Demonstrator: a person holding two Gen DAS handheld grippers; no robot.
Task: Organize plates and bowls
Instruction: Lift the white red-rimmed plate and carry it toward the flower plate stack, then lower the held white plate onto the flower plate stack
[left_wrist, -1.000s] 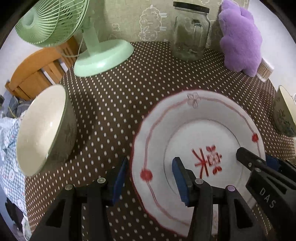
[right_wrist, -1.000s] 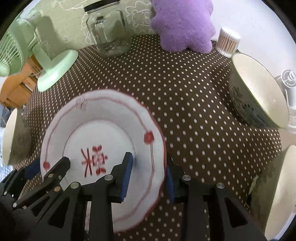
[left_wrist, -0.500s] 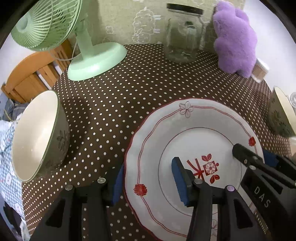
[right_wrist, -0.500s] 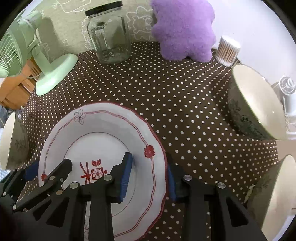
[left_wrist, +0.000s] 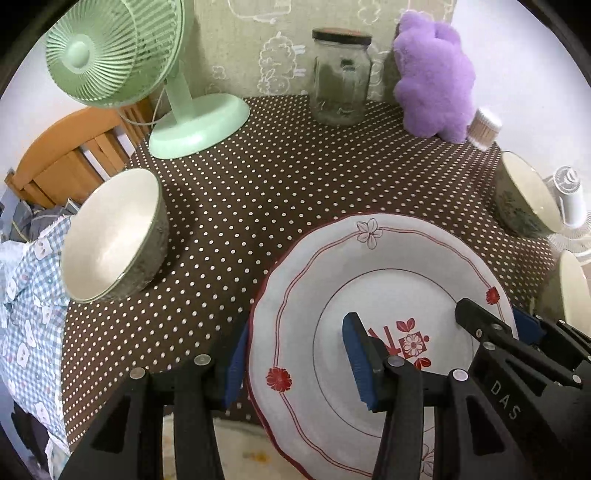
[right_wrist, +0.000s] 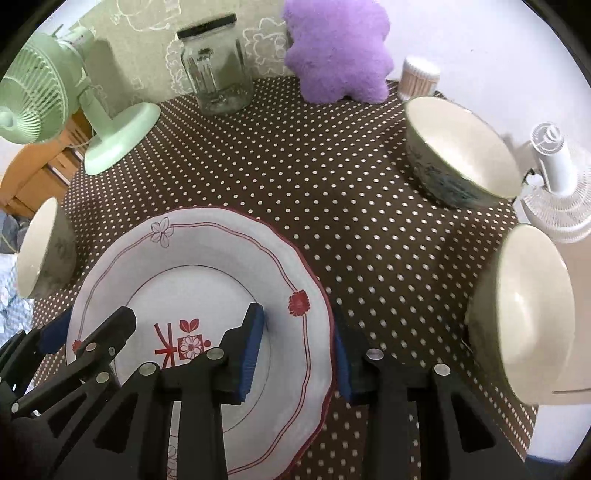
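Observation:
A white plate (left_wrist: 388, 266) with red trim and a red motif hangs just above the dotted brown tablecloth (left_wrist: 277, 184), near the table's front edge. My left gripper (left_wrist: 297, 363) is shut on its left rim, one pad under and one on top. My right gripper (right_wrist: 297, 350) is shut on the right rim of the plate (right_wrist: 207, 251) in the same way. Each view shows the other gripper across the plate. One green-sided bowl (left_wrist: 110, 236) stands at the left. Two more bowls (right_wrist: 461, 147) (right_wrist: 524, 310) stand at the right.
Along the back stand a green desk fan (left_wrist: 110, 51), a glass jar (left_wrist: 340, 77), a purple plush (left_wrist: 436, 74) and a tub of sticks (left_wrist: 484, 129). A small white fan (right_wrist: 554, 166) is at the far right. A wooden chair (left_wrist: 55, 166) with checked cloth is left of the table.
Both grippers have risen and drawn back toward the table's front edge with the plate between them. More of the table and the third bowl have come into view.

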